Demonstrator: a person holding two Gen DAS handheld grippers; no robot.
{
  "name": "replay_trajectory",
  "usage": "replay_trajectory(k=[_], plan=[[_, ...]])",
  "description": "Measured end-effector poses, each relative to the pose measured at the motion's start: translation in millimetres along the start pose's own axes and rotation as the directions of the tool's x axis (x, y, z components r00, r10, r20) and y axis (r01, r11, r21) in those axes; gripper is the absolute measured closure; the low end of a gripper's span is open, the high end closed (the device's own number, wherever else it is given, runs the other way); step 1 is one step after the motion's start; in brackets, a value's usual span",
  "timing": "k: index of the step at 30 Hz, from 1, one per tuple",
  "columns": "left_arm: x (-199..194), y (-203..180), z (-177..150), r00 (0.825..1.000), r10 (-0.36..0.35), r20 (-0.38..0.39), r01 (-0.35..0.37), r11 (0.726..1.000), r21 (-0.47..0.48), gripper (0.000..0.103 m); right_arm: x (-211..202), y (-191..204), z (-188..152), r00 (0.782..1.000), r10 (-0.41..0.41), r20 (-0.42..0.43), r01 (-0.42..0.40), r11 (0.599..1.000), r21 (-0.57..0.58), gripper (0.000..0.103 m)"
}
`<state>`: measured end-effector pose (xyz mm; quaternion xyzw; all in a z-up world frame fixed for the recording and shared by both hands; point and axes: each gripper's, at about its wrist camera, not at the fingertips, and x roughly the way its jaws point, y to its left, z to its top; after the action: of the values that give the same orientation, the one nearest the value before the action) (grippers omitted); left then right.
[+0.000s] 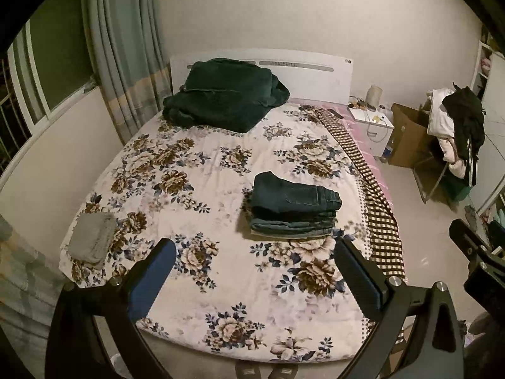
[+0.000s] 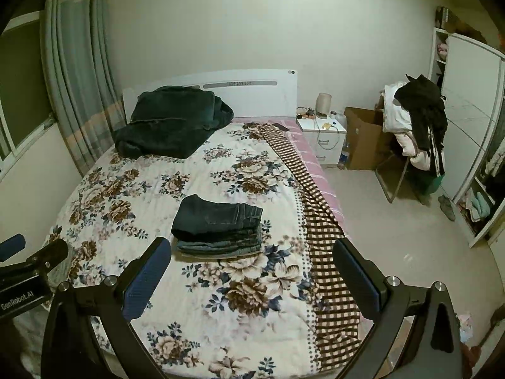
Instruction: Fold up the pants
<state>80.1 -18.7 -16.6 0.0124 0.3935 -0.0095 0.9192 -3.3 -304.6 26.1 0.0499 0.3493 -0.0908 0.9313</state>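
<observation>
Both grippers, left (image 1: 254, 268) and right (image 2: 252, 268), spread wide, empty, above the bed's (image 1: 221, 300) near edge. Pants (image 1: 293, 207) folded, stacked right of centre (bare floral cover all round). Dark blanket (image 1: 221, 94) by headboard. Grey cloth (image 1: 91, 240) in left view only.

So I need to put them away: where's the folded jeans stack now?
The jeans stack lies on the floral bedspread, right of the bed's middle in both views, near the checkered blanket along the right edge.
</observation>
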Motion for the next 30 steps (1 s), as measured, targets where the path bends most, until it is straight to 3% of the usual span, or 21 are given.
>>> replay_trajectory(k=[30], plan=[[-11,-5,-5,0.999,0.025,0.027,-0.026,1.0,0.008,0.001,-16,7,4,1.0,0.026,-0.004,-0.026,1.0,-0.003,0.0]])
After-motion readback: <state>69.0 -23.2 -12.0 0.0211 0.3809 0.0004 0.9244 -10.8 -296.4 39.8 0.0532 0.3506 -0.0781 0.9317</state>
